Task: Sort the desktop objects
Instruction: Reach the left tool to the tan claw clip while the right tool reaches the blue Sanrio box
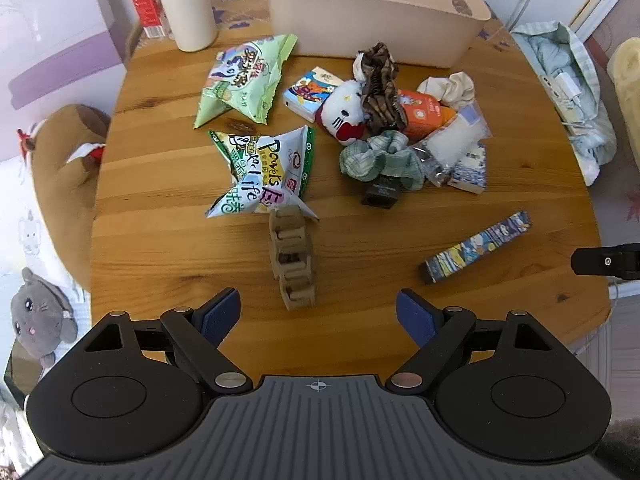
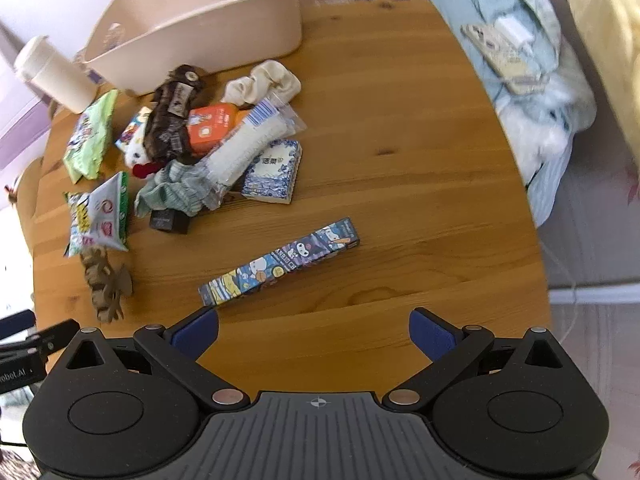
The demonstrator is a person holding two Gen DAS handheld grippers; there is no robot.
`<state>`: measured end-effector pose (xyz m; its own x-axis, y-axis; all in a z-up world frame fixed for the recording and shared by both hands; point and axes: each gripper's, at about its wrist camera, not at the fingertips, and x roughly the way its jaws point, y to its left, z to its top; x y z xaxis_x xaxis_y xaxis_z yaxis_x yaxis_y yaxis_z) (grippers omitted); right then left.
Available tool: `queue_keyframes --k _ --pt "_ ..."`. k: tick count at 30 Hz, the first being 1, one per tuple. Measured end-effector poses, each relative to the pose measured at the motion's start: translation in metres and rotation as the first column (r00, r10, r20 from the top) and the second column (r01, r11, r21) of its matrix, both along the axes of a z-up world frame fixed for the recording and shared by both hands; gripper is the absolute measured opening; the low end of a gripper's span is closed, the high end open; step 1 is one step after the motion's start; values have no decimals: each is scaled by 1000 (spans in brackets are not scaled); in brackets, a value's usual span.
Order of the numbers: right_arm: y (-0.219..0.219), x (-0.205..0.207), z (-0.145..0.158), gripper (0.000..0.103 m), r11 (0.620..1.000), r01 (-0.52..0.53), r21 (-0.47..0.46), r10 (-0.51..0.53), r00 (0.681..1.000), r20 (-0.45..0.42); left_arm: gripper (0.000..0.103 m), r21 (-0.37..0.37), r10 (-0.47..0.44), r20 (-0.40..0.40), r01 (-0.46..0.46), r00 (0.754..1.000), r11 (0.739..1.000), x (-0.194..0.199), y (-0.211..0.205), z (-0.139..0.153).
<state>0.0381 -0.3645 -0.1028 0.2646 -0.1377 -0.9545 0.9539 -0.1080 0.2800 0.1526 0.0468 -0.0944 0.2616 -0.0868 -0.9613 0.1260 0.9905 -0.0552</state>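
Note:
A round wooden table (image 1: 160, 240) carries a heap of small items in front of a beige bin (image 1: 372, 20). My left gripper (image 1: 318, 314) hangs open over the near edge, just short of a tan hair claw (image 1: 294, 258). Beyond lie two snack bags (image 1: 264, 168), a plush cat (image 1: 344, 110), a green scrunchie (image 1: 380, 158) and tissue packs. My right gripper (image 2: 314, 336) is open too, nothing between its fingers, just short of a long blue cartoon box (image 2: 280, 262). The bin (image 2: 200, 28) stands at the far left in the right wrist view.
A white bottle (image 1: 188, 4) and a red carton (image 1: 144, 4) stand at the table's far left. A bundle of pale blue cloth (image 1: 568, 92) with a charger lies off the right edge. Plush toys (image 1: 64, 160) sit to the left.

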Motion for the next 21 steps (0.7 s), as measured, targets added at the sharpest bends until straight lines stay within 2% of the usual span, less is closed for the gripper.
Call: queue_keyframes --k 8,13,21 --pt "-30 8 -47 100 992 48 120 -50 999 14 86 -22 -28 -82 27 996 999 37 7 -39" --pt "-43 10 -79 99 974 107 202 -117 993 35 86 -20 -44 -123 42 991 999 51 11 -58" --pt "-50 18 -106 95 950 192 246 -209 977 42 86 -26 -50 -180 46 982 999 64 12 -86"
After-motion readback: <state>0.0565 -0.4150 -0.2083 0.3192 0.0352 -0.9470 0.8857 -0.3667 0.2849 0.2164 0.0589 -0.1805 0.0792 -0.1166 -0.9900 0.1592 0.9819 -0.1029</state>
